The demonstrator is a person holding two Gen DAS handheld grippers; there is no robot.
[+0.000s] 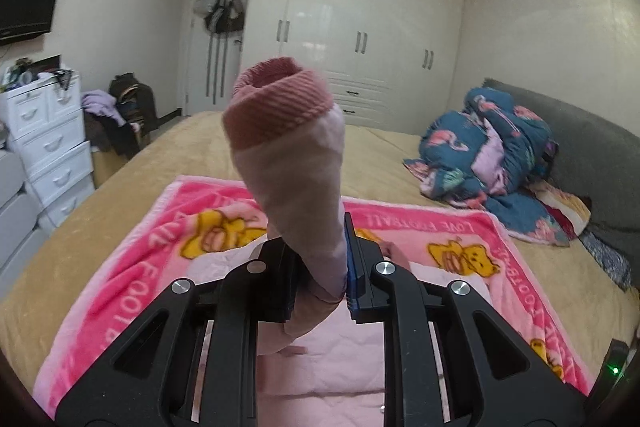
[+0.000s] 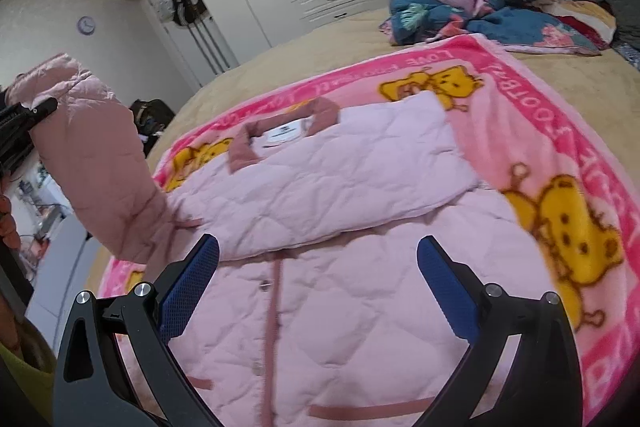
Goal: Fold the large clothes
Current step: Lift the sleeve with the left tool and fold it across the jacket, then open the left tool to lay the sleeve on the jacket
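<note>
A pink quilted jacket (image 2: pixel 320 187) lies on a pink blanket (image 2: pixel 560 131) on the bed (image 2: pixel 320 51). The left gripper (image 1: pixel 320 259) pinches its raised sleeve (image 1: pixel 296 155), cuff upward; only the right view shows the jacket's body. The right gripper (image 2: pixel 318 287) hovers above it, fingers (image 2: pixel 188 291) spread, empty. The blanket reads "LOVE FOOTBALL".

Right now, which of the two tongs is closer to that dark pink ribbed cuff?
Left. The left tongs are clamped on the sleeve just below the cuff. The right tongs hang open over the jacket's front, away from it.
</note>
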